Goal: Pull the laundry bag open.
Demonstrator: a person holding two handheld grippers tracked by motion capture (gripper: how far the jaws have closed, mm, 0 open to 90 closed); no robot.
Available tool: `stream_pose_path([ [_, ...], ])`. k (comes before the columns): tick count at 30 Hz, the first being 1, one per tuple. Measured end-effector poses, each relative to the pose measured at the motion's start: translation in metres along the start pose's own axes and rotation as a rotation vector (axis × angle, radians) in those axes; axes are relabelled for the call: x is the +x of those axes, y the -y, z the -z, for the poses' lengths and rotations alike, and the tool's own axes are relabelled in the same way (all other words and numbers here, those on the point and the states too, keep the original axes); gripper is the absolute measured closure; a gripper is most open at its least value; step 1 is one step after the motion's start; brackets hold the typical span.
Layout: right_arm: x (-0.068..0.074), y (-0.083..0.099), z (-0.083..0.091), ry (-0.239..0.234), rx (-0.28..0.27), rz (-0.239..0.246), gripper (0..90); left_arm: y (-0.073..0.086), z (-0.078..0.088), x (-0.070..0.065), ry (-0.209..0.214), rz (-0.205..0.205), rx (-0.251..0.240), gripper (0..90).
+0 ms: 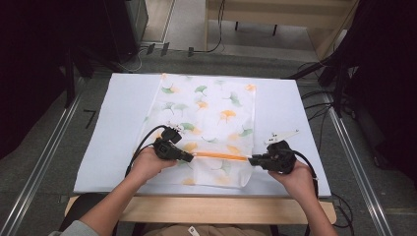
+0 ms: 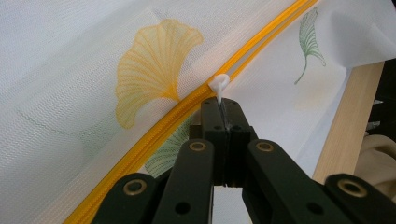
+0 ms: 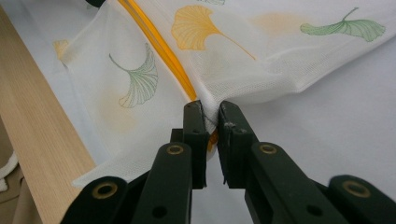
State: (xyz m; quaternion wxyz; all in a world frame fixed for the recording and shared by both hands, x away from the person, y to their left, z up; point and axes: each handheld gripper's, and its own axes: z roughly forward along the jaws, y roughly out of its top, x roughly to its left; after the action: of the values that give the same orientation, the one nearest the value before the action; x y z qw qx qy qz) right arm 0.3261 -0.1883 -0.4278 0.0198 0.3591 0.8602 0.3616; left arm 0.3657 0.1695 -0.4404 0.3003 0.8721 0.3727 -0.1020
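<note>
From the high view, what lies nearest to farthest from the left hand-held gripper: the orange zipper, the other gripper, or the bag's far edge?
1. Orange zipper: beside the left hand-held gripper, at its tips.
2. Right hand-held gripper: at the zipper's other end.
3. Mesh bag's far edge: at the table's far side.

One mesh bag [image 1: 209,125], two grippers

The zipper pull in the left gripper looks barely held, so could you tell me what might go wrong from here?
1. The left gripper pinches just the thin tab of the white zipper pull, so it may slip out when tugged along the orange zipper.
2. The right gripper clamps bunched mesh at the bag edge; a hard pull could tear it.
3. If that hold slips, the bag may slide on the white table cover.
</note>
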Motion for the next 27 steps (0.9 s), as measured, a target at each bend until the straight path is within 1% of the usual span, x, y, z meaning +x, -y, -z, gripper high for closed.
stream_pose_path([
  [7,0.000,0.000,0.000,0.001,0.006,0.000,83.8,0.000,-0.001,0.000,0.004,0.012,0.000,90.0],
  [13,0.000,0.000,-0.001,-0.002,0.006,0.002,83.8,0.000,0.000,0.002,0.013,0.012,0.006,90.0],
  [15,0.000,0.000,-0.001,-0.004,0.005,0.005,83.7,0.001,0.000,0.002,0.004,0.019,0.004,90.0],
  [20,0.000,0.000,-0.001,-0.006,0.004,0.005,83.7,0.002,0.002,0.004,0.000,0.030,0.004,90.0],
  [22,0.000,0.000,-0.001,-0.005,0.005,0.000,83.7,0.004,0.004,0.006,-0.006,0.023,0.007,90.0],
  [23,0.000,0.000,0.000,-0.004,0.006,-0.001,83.8,0.004,0.006,0.007,-0.013,0.027,0.010,90.0],
  [24,0.000,0.000,0.000,-0.004,0.005,-0.001,83.8,0.005,0.007,0.009,-0.008,0.028,0.011,90.0],
  [25,0.000,0.001,0.000,-0.004,0.006,-0.004,83.7,0.006,0.008,0.009,-0.012,0.037,0.008,90.0],
  [27,-0.001,0.001,0.000,-0.003,0.005,-0.005,83.7,0.008,0.010,0.011,-0.013,0.039,0.006,90.0],
])
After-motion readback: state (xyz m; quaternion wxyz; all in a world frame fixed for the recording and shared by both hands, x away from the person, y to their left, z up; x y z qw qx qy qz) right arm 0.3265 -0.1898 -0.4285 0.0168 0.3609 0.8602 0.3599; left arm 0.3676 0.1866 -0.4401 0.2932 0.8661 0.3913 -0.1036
